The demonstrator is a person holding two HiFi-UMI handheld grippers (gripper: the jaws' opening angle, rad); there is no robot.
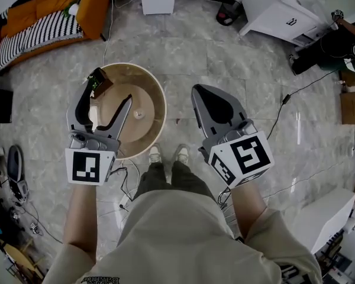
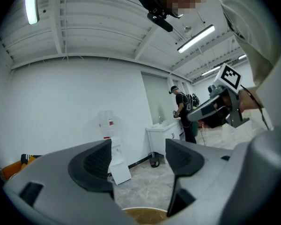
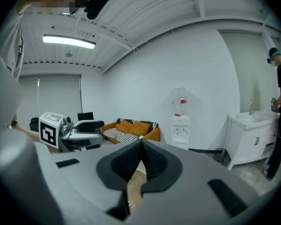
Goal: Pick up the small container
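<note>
A small pale round container [image 1: 138,114] stands near the middle of a round wooden table [image 1: 155,93]. In the head view my left gripper [image 1: 106,97] hangs over the table's left half, jaws wide apart with nothing between them; the container lies just right of its right finger [image 1: 125,106]. The left gripper view shows the same open jaws [image 2: 138,165] with only floor and the table's rim [image 2: 143,213] beyond. My right gripper [image 1: 196,91] is shut and empty, right of the table's edge. Its closed jaws [image 3: 141,149] fill the right gripper view.
A small brown and green object [image 1: 99,83] sits at the table's far left rim, by my left finger. An orange sofa [image 1: 47,10] is at the far left, a water dispenser [image 2: 113,158] and white cabinet [image 1: 284,10] by the wall. A person [image 2: 182,111] stands near the cabinet. Cables [image 1: 284,99] lie on the floor.
</note>
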